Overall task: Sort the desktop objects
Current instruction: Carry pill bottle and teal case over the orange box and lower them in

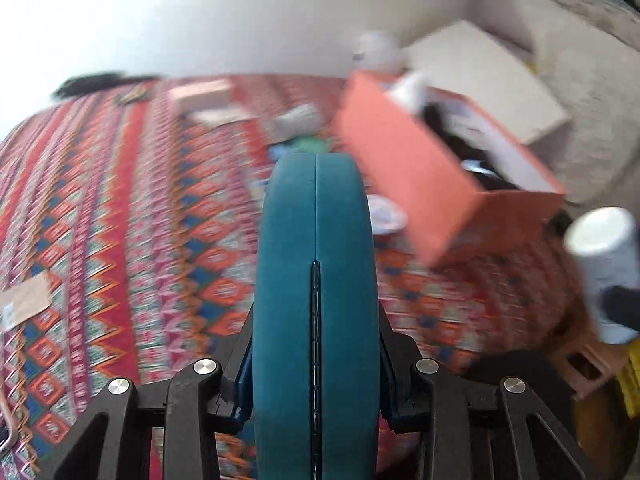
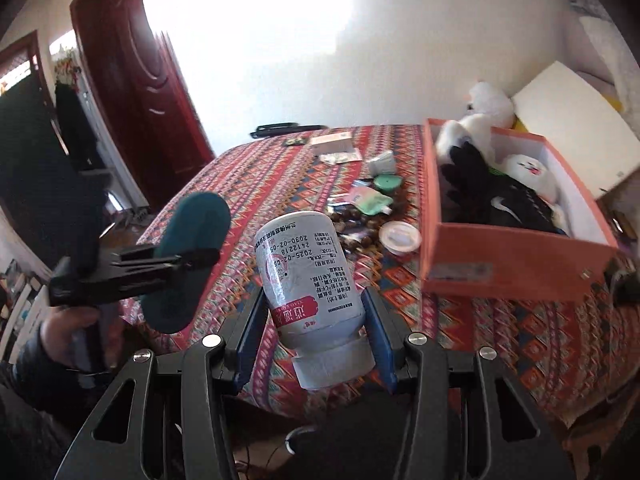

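The table is covered by a red patterned cloth and fills the middle of both views. An orange shoebox is seen at 3 o'clock in the right wrist view, resting on the cloth with its lid off; inside it a white plush toy, a black shoe and a black glove are packed together. In the left wrist view the same shoebox is blurred and lies at 2 o'clock.

A teal glasses case is clamped edge-on between the fingers of the left tool and is held above the cloth; its hinge seam faces the camera. From the right wrist view this case is found at 9 o'clock, off the near corner of the table, with the left tool closed on it.

A white plastic bottle with printed red and black text is gripped near its cap end by the right tool, tilted, its base pointing toward 12 o'clock. In the left wrist view the bottle appears at 3 o'clock.

On the cloth just beside the shoebox, at 1 o'clock from the bottle, a small white sealed cup is set, and beyond it a green round lid, a green pouch and scattered brown beads are gathered. A flat white carton lies further off toward 12 o'clock.
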{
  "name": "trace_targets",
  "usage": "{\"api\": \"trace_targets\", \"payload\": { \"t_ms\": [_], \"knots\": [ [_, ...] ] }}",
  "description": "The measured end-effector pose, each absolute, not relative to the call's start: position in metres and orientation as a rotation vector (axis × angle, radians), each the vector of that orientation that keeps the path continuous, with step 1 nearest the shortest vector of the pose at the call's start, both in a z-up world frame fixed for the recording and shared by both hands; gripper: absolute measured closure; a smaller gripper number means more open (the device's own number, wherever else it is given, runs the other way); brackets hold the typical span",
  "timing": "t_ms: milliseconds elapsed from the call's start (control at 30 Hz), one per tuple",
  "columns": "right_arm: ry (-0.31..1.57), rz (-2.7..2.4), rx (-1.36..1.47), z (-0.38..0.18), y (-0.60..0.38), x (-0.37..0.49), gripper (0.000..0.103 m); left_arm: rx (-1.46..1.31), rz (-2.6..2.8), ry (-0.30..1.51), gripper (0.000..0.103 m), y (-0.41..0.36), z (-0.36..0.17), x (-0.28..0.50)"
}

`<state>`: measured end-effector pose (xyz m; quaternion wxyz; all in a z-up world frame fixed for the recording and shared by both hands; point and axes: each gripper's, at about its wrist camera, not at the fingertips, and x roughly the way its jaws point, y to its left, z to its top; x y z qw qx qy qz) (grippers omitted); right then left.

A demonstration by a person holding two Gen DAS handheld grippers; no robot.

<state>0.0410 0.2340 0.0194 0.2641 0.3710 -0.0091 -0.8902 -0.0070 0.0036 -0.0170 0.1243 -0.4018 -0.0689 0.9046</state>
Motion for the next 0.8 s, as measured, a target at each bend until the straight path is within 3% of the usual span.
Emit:
{"api": "trace_targets", "payload": {
  "t_ms": [467, 800],
  "knots": [
    [-0.225, -2.718, 1.034, 0.025, 0.375, 0.054, 0.052, -0.933, 2.421, -0.009, 0.063, 0.172, 0.053, -0.057],
    [-0.227, -2.817, 0.973, 0.044, 0.433, -0.043, 0.052, -0.969, 2.469, 0.023, 0.063, 0.219, 0.052, -0.190]
  ]
}}
